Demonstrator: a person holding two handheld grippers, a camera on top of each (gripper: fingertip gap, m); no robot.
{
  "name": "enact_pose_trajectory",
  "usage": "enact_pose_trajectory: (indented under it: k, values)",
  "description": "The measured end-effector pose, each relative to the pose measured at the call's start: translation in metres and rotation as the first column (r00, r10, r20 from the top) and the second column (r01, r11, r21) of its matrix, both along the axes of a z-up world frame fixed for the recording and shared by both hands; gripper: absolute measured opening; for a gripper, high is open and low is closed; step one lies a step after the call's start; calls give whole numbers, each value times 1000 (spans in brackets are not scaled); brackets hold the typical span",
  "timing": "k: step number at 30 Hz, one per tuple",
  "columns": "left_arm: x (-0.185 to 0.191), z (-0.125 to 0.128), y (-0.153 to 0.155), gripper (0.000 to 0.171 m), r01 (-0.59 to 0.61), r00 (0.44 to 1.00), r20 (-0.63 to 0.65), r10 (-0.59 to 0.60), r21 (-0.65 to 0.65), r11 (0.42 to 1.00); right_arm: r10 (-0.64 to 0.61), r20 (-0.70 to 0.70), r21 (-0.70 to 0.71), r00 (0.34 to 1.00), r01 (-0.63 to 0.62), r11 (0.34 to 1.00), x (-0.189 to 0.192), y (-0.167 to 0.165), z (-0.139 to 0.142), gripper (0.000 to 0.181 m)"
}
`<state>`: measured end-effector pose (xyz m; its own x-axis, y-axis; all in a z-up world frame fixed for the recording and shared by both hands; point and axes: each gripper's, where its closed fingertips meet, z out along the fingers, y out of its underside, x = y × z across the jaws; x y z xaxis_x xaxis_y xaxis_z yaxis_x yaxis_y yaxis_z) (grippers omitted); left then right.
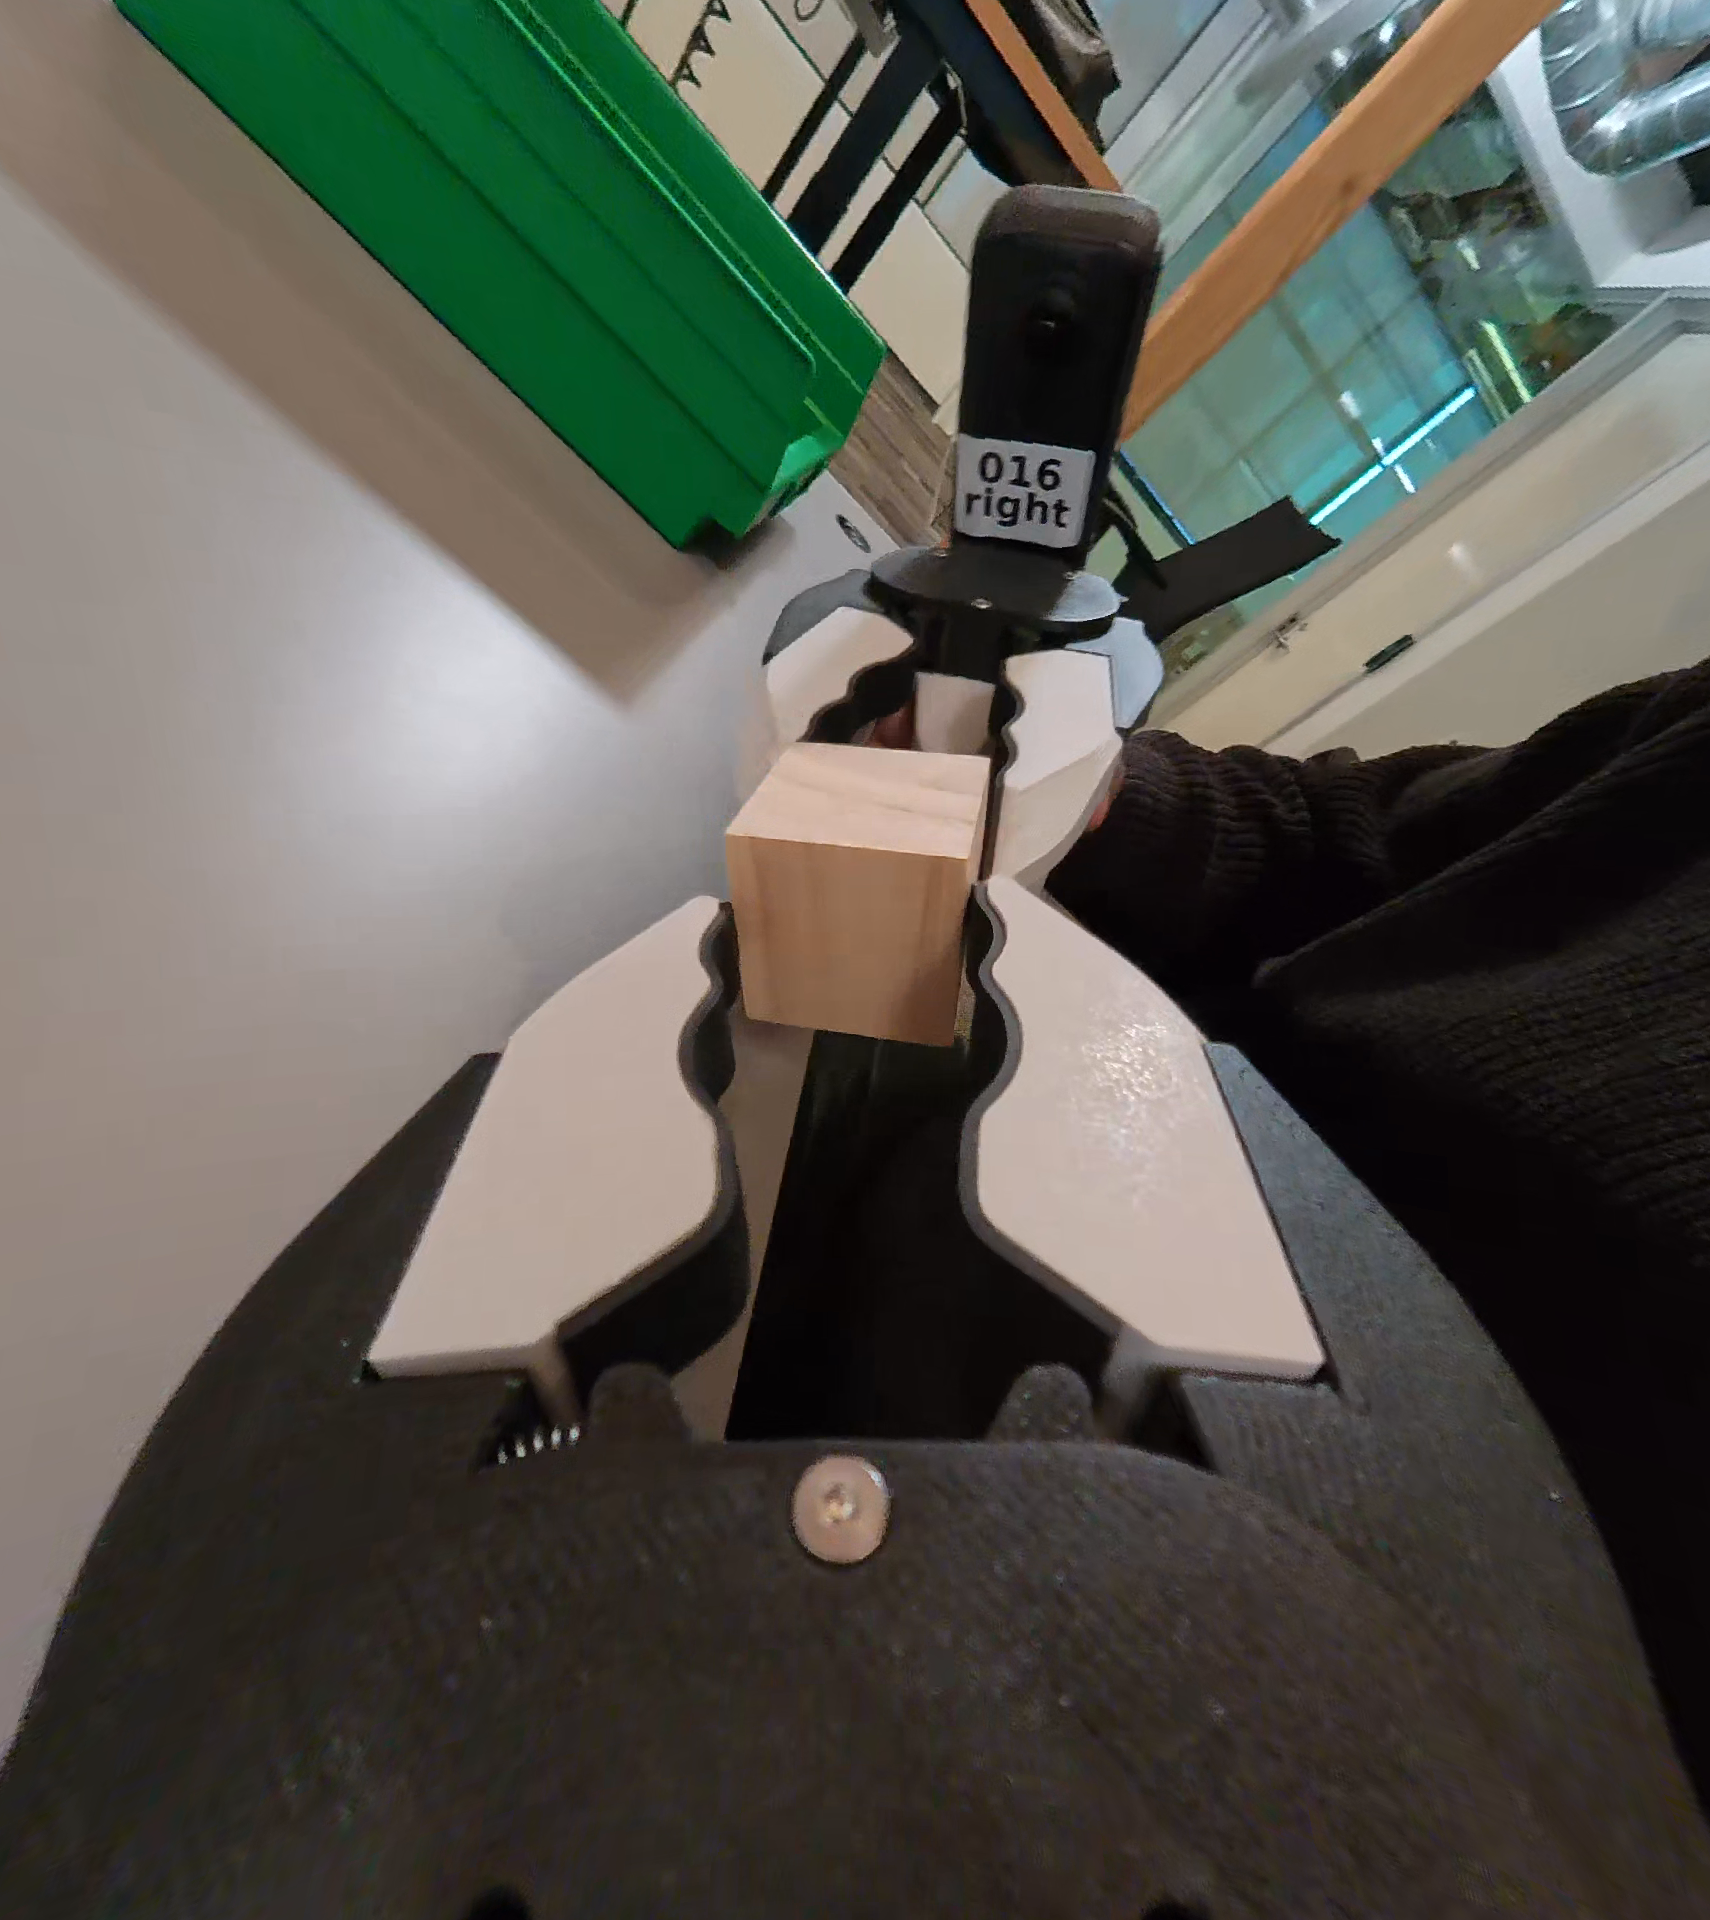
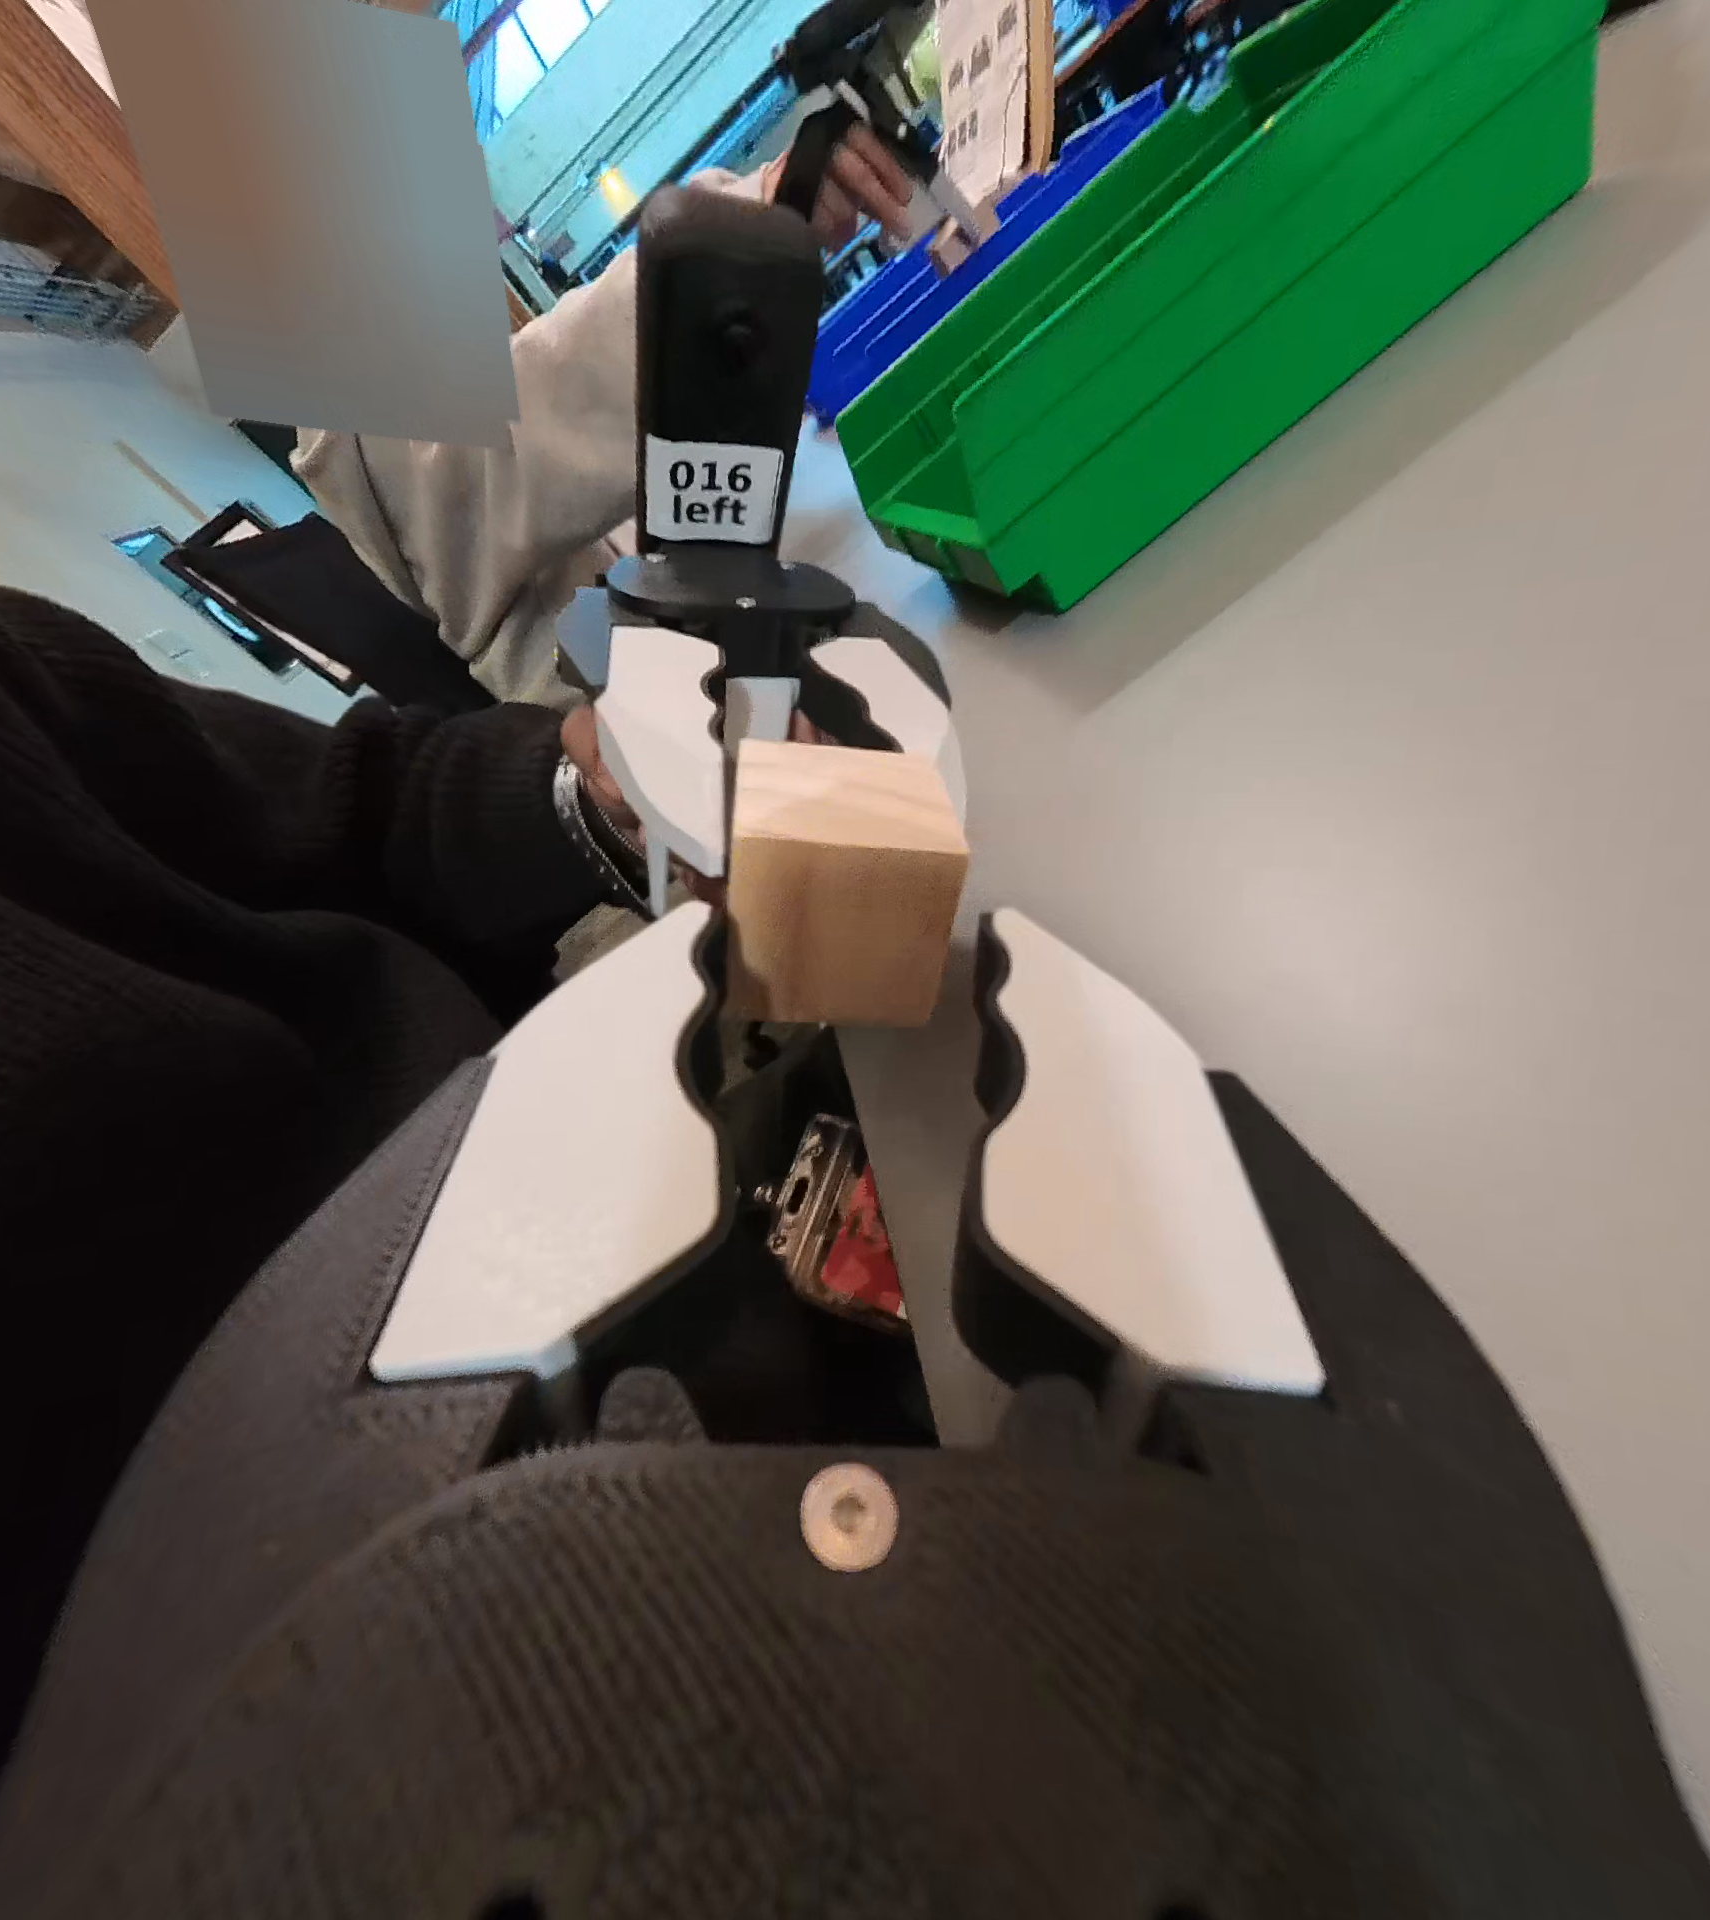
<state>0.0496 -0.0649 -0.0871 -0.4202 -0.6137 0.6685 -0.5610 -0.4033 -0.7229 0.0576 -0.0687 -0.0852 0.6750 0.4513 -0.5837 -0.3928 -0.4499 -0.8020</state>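
Two handheld grippers face each other nose to nose above a pale grey worktop (image 1: 207, 831), with a wooden cube (image 1: 856, 894) between them.

In the left wrist view, the left gripper (image 1: 851, 935) has its white fingers (image 1: 602, 1122) clamped on the cube's near sides. The right gripper (image 1: 944, 748) meets the cube from 12 o'clock; one of its fingers lies along the cube's far right side, the other stands clear on the left.

In the right wrist view, the right gripper (image 2: 846, 940) has its fingers apart: the left one touches the cube (image 2: 846, 904), while a gap shows beside the right one. The left gripper (image 2: 778, 769) grips the cube from 12 o'clock.

A green bin (image 2: 1246, 343) sits on the worktop at 1 o'clock in the right wrist view, with a blue bin (image 2: 892, 312) behind it. A black knitted sleeve (image 1: 1453, 935) fills 3 o'clock in the left wrist view.
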Motion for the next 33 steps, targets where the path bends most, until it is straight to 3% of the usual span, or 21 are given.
enact_pose_trajectory:
  k: [9,13,18,29,31,33]
  values:
    - [-1,-2,0,43,12,1000,19,-12,-6,1000,23,-47,-4,999,-23,1000,0,0,0,41]
    - [0,-1,-3,62,13,999,42,-14,25,1000,-9,-54,-26,999,8,1000,8,1,-3,41]
    - [0,-9,-7,63,23,999,37,-26,97,995,-26,-113,-19,993,24,1000,15,0,3,41]
    - [1,-8,-6,62,18,1000,16,-18,45,999,-65,-73,-53,995,62,997,28,2,5,41]
    - [-1,-10,-7,62,34,999,-4,-34,40,999,-112,-45,-24,993,111,994,55,0,29,41]
    - [-2,-13,-8,61,43,999,-18,-43,43,998,-249,-21,68,968,250,966,103,-9,73,41]
